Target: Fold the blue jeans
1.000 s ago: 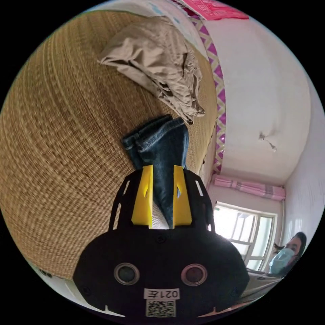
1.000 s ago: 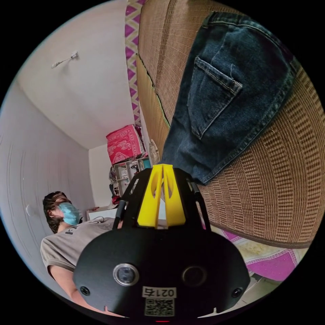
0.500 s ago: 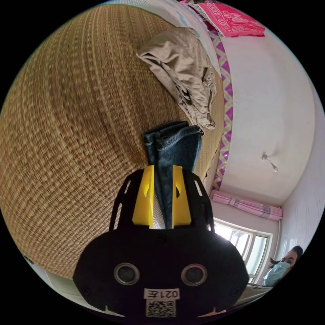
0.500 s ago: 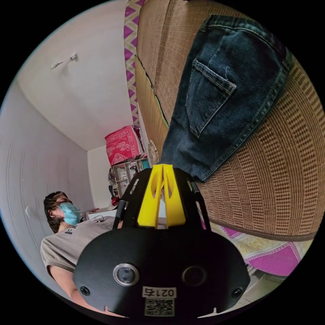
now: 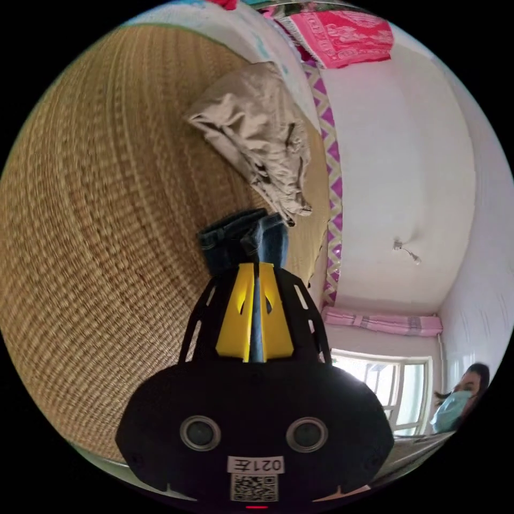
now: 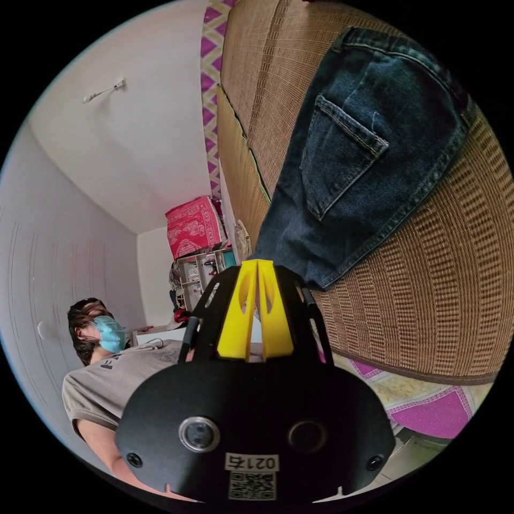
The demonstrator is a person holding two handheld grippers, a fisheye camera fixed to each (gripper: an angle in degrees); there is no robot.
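Both my tongs are clenched: my left gripper pinches the leg end of the blue jeans beside crumpled khaki trousers; my right gripper nips their seat edge on the woven mat.

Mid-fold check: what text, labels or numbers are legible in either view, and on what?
Left gripper: white sticker with a short code above a square code; not read off.
Right gripper: matching sticker; not read off.
Red box: print too blurred to read.
Person's shirt: print mostly hidden.
Blue jeans: no text visible.
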